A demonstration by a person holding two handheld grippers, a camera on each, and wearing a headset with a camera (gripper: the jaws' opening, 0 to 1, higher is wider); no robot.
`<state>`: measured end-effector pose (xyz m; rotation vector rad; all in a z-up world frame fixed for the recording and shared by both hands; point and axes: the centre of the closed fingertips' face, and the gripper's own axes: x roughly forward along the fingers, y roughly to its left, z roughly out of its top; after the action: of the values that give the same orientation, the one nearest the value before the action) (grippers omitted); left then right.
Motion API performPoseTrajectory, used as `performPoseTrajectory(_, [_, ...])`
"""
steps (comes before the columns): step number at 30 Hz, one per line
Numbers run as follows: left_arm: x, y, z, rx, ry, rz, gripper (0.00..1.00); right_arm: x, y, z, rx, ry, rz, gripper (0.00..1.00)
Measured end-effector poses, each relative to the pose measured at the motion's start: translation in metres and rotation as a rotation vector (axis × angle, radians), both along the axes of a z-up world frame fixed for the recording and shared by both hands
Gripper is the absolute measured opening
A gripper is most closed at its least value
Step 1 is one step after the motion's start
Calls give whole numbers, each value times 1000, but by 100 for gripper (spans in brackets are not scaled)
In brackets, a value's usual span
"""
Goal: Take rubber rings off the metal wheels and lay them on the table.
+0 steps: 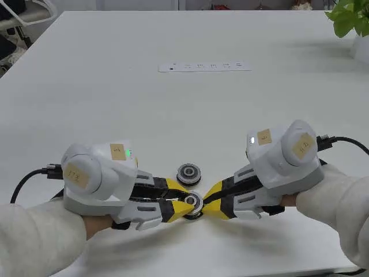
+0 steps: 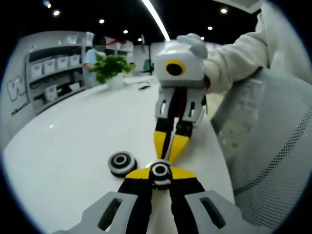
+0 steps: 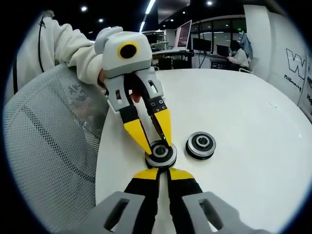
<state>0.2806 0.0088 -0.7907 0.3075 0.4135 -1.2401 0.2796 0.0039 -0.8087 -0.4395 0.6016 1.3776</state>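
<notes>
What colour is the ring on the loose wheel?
Ring is black; clearest in right gripper view.

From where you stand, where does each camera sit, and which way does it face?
Head view: on the person's head, looking forward and down at the left gripper and right gripper meeting at a wheel; both sleeves show.
Left gripper view: on the left gripper, facing the right gripper and its sleeve; own jaws at the bottom.
Right gripper view: the reverse, facing the left gripper.
Shared: all see the spare wheel.

A large "W" stands on the wall (image 3: 295,56); the handwritten stickers (image 1: 76,171) cannot be read
</notes>
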Motion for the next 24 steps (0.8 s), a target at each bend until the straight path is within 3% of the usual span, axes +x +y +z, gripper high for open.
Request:
performPoseTrajectory(3, [0,0,0,1,0,1,14,0,0,0,-7,-1,-5,2])
performPoseTrajectory(11, [-1,0,0,3,-7,-2,14,7,-4,-1,-23,69,-99,0])
performPoseTrajectory(12, [-1,0,0,4,-6,-2,14,6,-5,-2,-27,113,-137,0])
performPoseTrajectory(24, [-1,-1,0,7,-11,-6,14,11,-9,3,21,294,-283,0])
